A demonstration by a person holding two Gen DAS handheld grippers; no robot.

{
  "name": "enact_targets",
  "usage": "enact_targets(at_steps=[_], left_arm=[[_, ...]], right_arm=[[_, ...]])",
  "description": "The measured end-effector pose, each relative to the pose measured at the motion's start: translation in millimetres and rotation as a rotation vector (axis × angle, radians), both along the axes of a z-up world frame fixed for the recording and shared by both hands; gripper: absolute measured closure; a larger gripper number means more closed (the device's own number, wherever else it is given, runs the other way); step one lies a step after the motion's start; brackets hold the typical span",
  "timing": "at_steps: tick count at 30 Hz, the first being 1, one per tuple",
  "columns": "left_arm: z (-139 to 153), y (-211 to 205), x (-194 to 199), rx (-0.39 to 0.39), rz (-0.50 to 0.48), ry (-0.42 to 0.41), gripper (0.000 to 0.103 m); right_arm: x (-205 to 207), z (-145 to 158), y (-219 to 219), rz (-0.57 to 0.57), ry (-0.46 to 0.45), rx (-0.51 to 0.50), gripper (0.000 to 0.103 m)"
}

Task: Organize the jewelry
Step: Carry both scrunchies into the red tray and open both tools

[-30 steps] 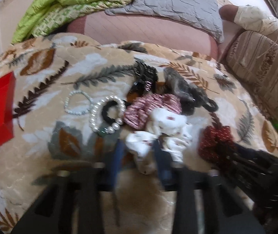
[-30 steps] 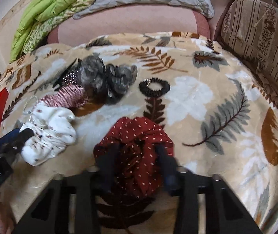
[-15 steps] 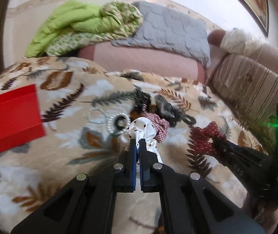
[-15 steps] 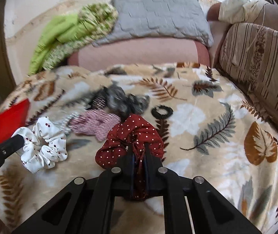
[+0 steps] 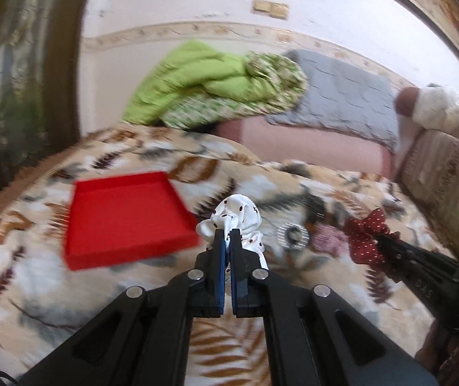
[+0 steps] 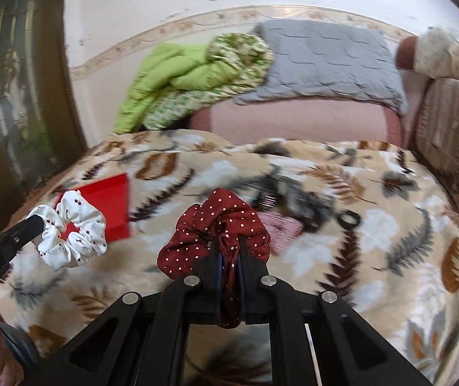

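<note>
The left gripper (image 5: 227, 236) is clamping a fold of the white dotted scrunchie (image 5: 239, 222), its jaws pressed nearly together on the cloth, so the rest of the loop is bunching up past the tips, clear of the bed. The right gripper (image 6: 228, 244) is gripping the dark red dotted scrunchie (image 6: 216, 225) the same way, with a tail of fabric hanging down between its jaws; pinching one edge is probably the surest hold on something this soft. Both scrunchies are being held above the leaf-patterned blanket (image 6: 374, 225), presumably to clear the other pieces.

The red tray (image 5: 123, 212) is serving as the landmark. It is lying open and bare on the blanket; the white scrunchie is hanging just beside its right edge, and the red scrunchie is hovering further right of it. My guess is that the tray is where both are going. Further right of the tray than the white scrunchie, a pearl bracelet (image 5: 293, 236), a pink striped scrunchie (image 6: 282, 226) and a black hair tie (image 6: 350, 220) are lying on the blanket, unsorted. Beyond the tray a green quilt (image 5: 210, 87) is lying crumpled.
</note>
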State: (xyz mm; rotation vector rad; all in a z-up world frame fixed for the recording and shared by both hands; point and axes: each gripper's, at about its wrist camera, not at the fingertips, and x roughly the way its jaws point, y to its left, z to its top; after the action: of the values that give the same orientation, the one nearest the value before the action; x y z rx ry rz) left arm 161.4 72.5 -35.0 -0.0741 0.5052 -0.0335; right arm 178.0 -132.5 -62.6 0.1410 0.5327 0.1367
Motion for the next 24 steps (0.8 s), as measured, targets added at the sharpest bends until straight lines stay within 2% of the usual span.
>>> enact_targets(at_steps=[5, 12, 18, 20, 24], left_arm=[[3.6, 43.7, 8.3, -0.021, 0.063, -0.02, 0.101], [-4.0, 96.4, 51.5, -0.058, 0.141, 0.019, 0.101], [-21.8, 144.8, 100.8, -0.096, 0.244, 0.052, 0.101], [-32.3, 154.2, 114.4, -0.091, 0.274, 0.095, 0.101], [-46.7, 162.1, 126.8, -0.101, 0.278, 0.129, 0.101]], right_arm=[[19.7, 10.0, 53.0, 0.094, -0.033, 0.003, 0.095], [59.7, 13.8, 124.9, 0.212, -0.051, -0.018, 0.095], [107.2, 2.6, 172.9, 0.291, -0.017, -0.02, 0.095], [121.0, -3.2, 188.5, 0.319, 0.002, -0.041, 0.095], [142.6, -21.7, 213.0, 0.348, 0.037, -0.07, 0.095]])
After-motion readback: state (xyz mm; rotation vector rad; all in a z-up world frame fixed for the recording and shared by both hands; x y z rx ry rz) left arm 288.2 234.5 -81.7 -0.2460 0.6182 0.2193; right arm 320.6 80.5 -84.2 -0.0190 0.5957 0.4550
